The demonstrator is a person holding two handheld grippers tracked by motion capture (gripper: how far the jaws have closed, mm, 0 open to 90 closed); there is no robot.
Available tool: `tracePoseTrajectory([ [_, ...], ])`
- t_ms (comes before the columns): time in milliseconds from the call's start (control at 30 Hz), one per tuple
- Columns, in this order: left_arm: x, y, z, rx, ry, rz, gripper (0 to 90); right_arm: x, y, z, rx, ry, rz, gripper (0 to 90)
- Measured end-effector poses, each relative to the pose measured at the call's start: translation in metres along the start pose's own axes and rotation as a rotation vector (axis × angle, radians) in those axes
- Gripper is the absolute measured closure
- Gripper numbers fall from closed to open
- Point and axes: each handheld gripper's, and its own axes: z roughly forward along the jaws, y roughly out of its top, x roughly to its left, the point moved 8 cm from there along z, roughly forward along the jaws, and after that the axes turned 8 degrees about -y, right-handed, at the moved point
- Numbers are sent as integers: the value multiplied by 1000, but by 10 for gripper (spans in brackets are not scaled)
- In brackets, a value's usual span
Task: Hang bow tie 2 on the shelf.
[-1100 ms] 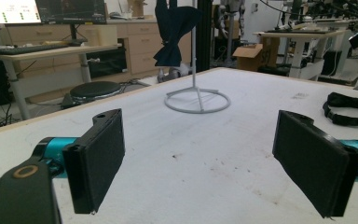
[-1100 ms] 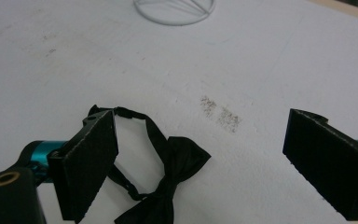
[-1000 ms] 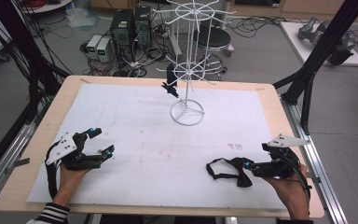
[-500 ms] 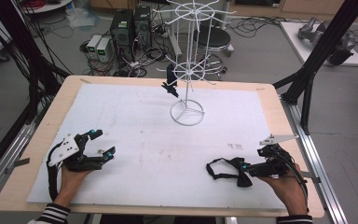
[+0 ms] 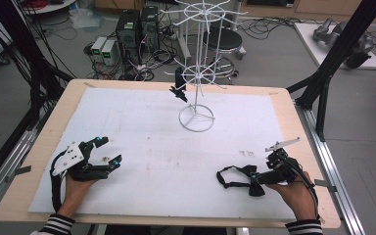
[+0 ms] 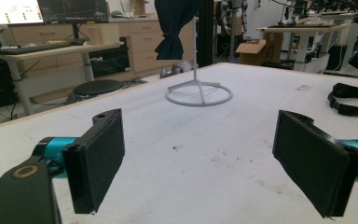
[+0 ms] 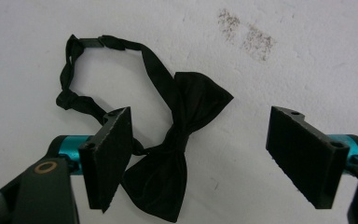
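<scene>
- We see the right gripper (image 7: 198,158) with jaws spread wide over the black bow tie (image 7: 177,154), which lies flat on the white table (image 5: 142,142).
- Left gripper (image 6: 198,163) jaws wide apart, holding nothing.

Right gripper (image 7: 198,156): 2 black jaws spread wide, teal collars behind each pad. Bow tie (image 7: 182,140): black, flat on white sheet (image 7: 307,56), bow lying below and between the jaws, nearer the left one and seemingly untouched. Strap (image 7: 81,70): loops up-left from the knot. Smudge (image 7: 247,35): 2 brownish marks, upper right.
</scene>
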Motion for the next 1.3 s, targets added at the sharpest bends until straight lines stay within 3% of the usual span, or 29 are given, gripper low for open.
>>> tracePoseTrajectory([
  [367, 0, -1, 0, -1, -2, -2, 172, 2, -4, 10, 102, -1, 49, 320],
  [933, -1, -1, 1, 0, -5, 1, 172, 8, -4, 26, 197, 34, 79, 447],
  [1300, -1, -2, 1, 2, -8, 0, 172, 7, -6, 32, 223, 30, 71, 567],
])
